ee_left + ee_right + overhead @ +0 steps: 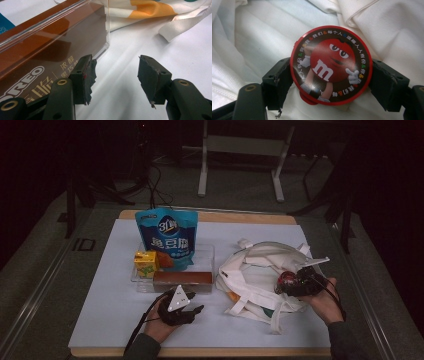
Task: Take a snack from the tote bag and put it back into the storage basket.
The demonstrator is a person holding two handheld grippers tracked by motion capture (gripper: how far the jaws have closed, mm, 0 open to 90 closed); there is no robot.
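Observation:
A round red M&M's tin (329, 63) sits between the jaws of my right gripper (332, 66), which is shut on its rim. In the high view that gripper (295, 282) holds the tin (286, 279) just above the crumpled white tote bag (255, 265) at the right. My left gripper (194, 301) rests low near the table's front, in front of the brown Oreo box (182, 279). Its jaws (116, 62) stand open with bare white sheet between them, the left one close to the box (37, 57).
A clear plastic tray (210, 252) holds the Oreo box, a yellow juice carton (146, 263) and a blue snack pouch (167, 237) standing upright. The white sheet (100, 310) covers the tabletop. The tote bag's strap (180, 27) lies to the right of the tray's corner.

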